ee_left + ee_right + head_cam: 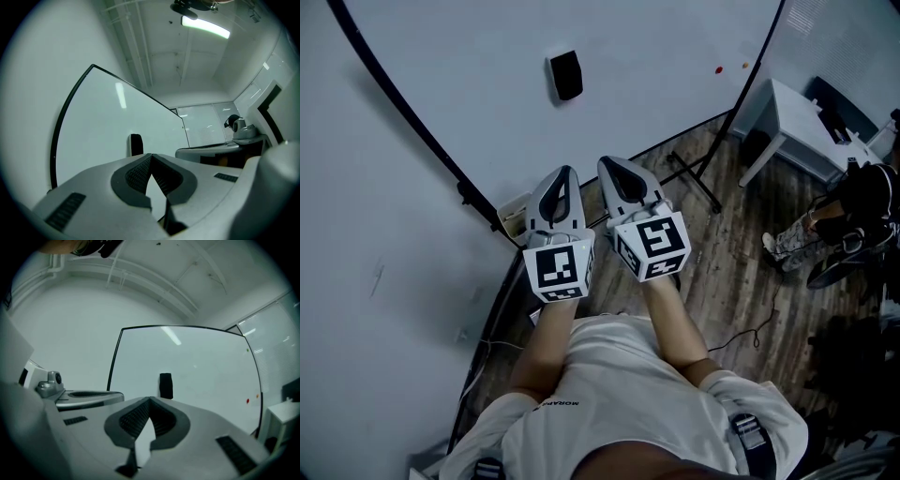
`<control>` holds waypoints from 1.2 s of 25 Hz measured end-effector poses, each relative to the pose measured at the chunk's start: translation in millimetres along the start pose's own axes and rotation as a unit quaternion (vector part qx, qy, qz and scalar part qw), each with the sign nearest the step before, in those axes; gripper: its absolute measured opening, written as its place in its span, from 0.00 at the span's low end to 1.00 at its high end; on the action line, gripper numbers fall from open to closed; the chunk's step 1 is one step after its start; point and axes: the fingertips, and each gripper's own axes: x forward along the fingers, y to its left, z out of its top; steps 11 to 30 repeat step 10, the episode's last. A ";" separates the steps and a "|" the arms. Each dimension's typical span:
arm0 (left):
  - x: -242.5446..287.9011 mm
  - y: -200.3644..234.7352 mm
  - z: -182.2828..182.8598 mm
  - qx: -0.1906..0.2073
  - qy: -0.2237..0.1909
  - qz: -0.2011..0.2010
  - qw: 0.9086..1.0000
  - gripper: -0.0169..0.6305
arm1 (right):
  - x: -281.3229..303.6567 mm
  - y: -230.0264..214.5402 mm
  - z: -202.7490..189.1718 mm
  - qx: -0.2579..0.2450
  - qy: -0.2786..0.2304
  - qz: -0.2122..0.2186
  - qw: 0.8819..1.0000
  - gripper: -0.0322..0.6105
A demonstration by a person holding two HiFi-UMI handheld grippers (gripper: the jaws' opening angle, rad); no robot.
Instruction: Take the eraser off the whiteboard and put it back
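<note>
Left gripper [566,173] and right gripper [611,164] hover side by side, jaws together and empty, short of the whiteboard [675,84]. Its eraser [566,75] clings mid-board, well apart from both. Arriving with jaws unopened would probably knock it down instead of gripping it.

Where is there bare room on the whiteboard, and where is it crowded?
The whiteboard is bare all round the eraser, out to its black frame and the small dots at right. Crowded: the floor by the table.
</note>
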 end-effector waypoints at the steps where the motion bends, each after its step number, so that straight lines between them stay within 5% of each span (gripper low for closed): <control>1: 0.0 -0.2 -0.5 -0.001 0.001 -0.001 1.000 0.03 | -0.5 -0.2 -0.3 -0.001 0.000 -0.001 1.000 0.07; 30: 0.7 -7.2 -0.2 -0.003 -0.001 -0.011 1.000 0.03 | -5.7 -3.1 -3.0 -0.005 -0.002 -0.007 1.000 0.07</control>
